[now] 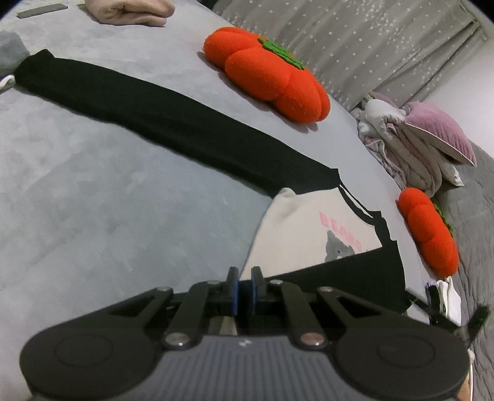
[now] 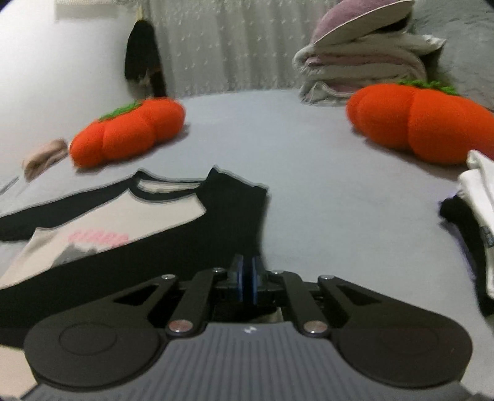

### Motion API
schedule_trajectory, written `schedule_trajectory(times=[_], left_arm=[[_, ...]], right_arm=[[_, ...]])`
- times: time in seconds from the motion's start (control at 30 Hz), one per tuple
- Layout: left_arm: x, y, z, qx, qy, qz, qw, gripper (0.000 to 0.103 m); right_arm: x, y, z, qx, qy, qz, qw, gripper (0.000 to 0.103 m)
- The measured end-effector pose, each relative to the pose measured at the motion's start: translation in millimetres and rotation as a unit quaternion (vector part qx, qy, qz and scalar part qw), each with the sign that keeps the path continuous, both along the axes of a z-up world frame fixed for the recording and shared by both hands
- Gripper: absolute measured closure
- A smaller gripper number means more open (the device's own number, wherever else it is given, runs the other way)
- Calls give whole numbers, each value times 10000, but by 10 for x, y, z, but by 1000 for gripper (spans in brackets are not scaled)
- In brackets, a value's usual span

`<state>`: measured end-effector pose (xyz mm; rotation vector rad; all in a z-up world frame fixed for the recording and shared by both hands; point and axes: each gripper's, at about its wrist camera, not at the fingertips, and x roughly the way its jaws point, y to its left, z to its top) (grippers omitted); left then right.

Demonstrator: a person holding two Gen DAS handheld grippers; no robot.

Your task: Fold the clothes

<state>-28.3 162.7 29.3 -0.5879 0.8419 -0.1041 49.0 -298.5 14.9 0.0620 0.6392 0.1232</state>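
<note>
Bed (image 1: 92,185), grey cover, bearing everything below.
Curtain (image 1: 355,46), pale with small stars, behind the bed.
Shirt (image 1: 308,234), cream body with pink lettering and a grey animal print, black sleeves and collar trim, flat on the bed; one sleeve (image 1: 139,105) stretched straight out across the cover, the other (image 2: 234,209) folded over the body.
Stack of folded bedding (image 2: 355,71), lilac pillow (image 2: 355,18) on top, at the far end of the bed.
Two orange pumpkin cushions with green tops: one (image 2: 126,129) beyond the shirt's collar, one (image 2: 423,123) just in front of the bedding.
Pile of white and black clothes (image 2: 475,216) at the right edge.
Beige folded garment (image 1: 129,12) at the far corner.
Left gripper (image 1: 244,277), jaws clenched at the shirt's cream edge; cannot tell whether cloth is pinched.
Right gripper (image 2: 247,271), jaws clenched at the folded sleeve's edge; grasp equally unclear.
</note>
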Motion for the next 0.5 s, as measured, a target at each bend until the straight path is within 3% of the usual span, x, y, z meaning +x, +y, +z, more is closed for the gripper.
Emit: schedule_trajectory(times=[0.07,0.33,0.4,0.5], left_arm=[[5,14,-2,-10,11,7,10000,97],[20,73,28,-123,-35,-83,9999,97],[29,51,36,-89,-49,-154,9998,97],[57,29,19,-52,-16,-214,9998,96]], right_arm=[[41,48,-142,-320,199,-111,9992,101],[-40,73,-77,-117,183,-446,9988,99],[-88,127,-22,12,206,-384,9990,85],[-158,323,3,-128,317,-135,9993,83]])
